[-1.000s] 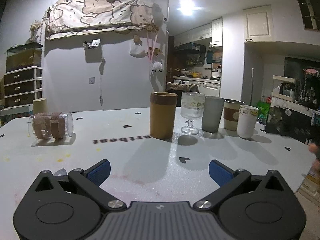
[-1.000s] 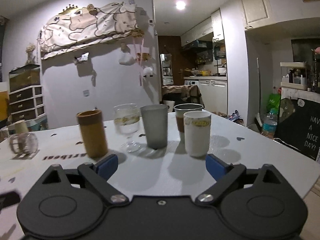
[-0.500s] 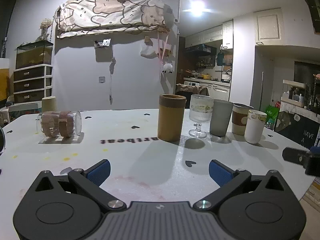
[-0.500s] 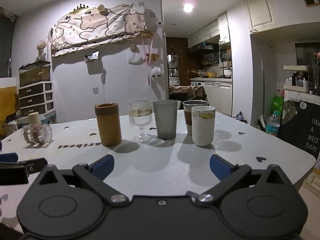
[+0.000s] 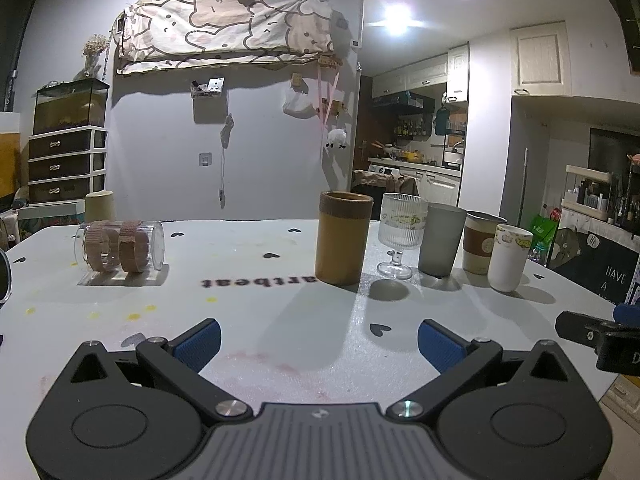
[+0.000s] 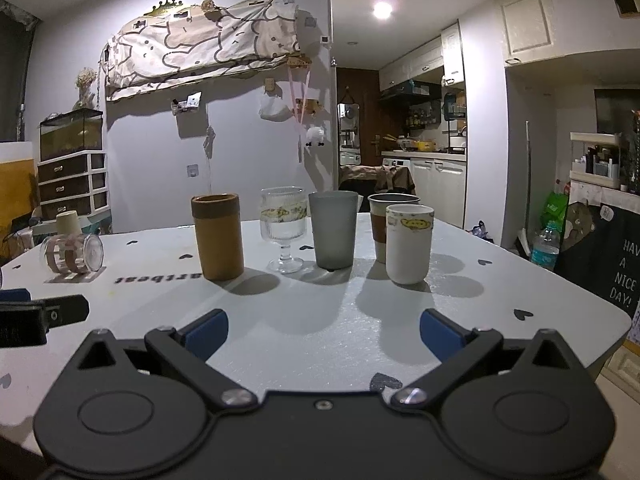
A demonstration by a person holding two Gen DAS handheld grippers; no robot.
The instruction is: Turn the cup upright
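A clear cup with pink-brown bands (image 5: 120, 246) lies on its side at the far left of the white table (image 5: 280, 320); it also shows in the right wrist view (image 6: 72, 254). My left gripper (image 5: 318, 340) is open and empty, well short of it and to its right. My right gripper (image 6: 324, 330) is open and empty, facing the row of upright cups. Each gripper's tip shows in the other's view, the right one (image 5: 592, 334) at the right edge, the left one (image 6: 40, 316) at the left edge.
Upright in a row stand a tan cylinder cup (image 5: 344, 238), a ribbed stemmed glass (image 5: 400, 236), a grey cup (image 5: 442, 240), a brown-sleeved cup (image 5: 480, 242) and a white cup (image 5: 510, 258). The table's right edge (image 6: 600, 320) drops off to the floor.
Both grippers have drawn back and risen a little, so the cups look smaller and farther. The right gripper's tip has come into the left wrist view. Both stay open.
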